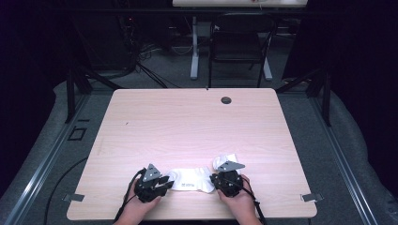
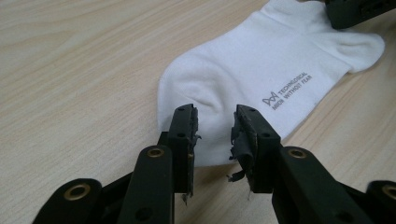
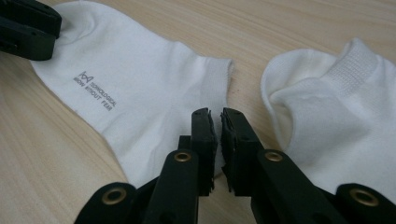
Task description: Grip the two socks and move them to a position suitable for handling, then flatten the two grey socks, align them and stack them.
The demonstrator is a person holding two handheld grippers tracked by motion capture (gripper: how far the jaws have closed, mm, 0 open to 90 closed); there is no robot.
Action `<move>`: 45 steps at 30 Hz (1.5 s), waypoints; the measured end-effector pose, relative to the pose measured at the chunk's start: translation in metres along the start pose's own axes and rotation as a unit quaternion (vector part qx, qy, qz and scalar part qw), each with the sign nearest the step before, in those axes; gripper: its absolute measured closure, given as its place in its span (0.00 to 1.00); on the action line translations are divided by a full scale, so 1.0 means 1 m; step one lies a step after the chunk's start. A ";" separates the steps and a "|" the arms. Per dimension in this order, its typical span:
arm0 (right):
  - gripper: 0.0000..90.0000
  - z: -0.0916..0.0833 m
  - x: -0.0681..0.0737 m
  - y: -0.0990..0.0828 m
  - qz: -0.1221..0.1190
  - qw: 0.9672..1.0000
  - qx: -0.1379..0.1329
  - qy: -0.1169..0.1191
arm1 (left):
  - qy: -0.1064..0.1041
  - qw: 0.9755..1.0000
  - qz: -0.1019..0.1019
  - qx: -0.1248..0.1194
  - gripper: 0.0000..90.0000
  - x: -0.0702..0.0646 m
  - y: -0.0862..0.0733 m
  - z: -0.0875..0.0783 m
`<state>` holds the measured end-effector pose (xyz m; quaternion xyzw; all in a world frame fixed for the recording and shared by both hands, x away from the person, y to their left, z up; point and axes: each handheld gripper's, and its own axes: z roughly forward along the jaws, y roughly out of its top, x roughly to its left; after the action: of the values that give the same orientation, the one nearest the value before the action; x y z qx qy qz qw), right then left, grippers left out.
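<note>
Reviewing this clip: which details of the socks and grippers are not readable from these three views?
- High view: printed sock lettering too small; its ends lie under the left gripper and right gripper.
- Right gripper view: whether the near-closed gripper pinches the sock cuff; the jaws hide the contact.
- Right gripper view: second sock cut off by the right edge.
- Left gripper view: sock edge hidden behind the gripper.

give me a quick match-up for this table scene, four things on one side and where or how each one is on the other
Things:
1. left gripper
2. right gripper
3. printed sock
4. plain sock

States:
A. bunched, no gripper on it
B. shut on the sock's cuff end
C. flat between the two grippers
D. jaws apart over the sock's toe end

Pairs: 1-D, 2-B, 3-C, 4-A
</note>
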<state>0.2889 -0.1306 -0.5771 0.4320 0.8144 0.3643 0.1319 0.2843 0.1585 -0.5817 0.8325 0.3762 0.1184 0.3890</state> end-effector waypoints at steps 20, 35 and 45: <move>0.82 -0.023 -0.010 0.007 0.013 0.999 -0.045 -0.001 | 0.018 0.999 -0.001 -0.038 0.62 0.015 0.010 -0.011; 0.78 -0.037 -0.028 0.012 0.006 0.997 -0.064 -0.048 | 0.030 0.998 -0.021 -0.047 0.62 0.030 0.013 -0.016; 0.78 -0.046 -0.048 0.011 0.034 0.995 -0.067 -0.060 | 0.031 0.998 -0.023 -0.044 0.62 0.030 0.013 -0.015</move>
<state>0.2993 -0.1875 -0.5420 0.4708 0.7638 0.3957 0.1961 0.3049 0.1827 -0.5651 0.8016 0.4014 0.1514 0.4164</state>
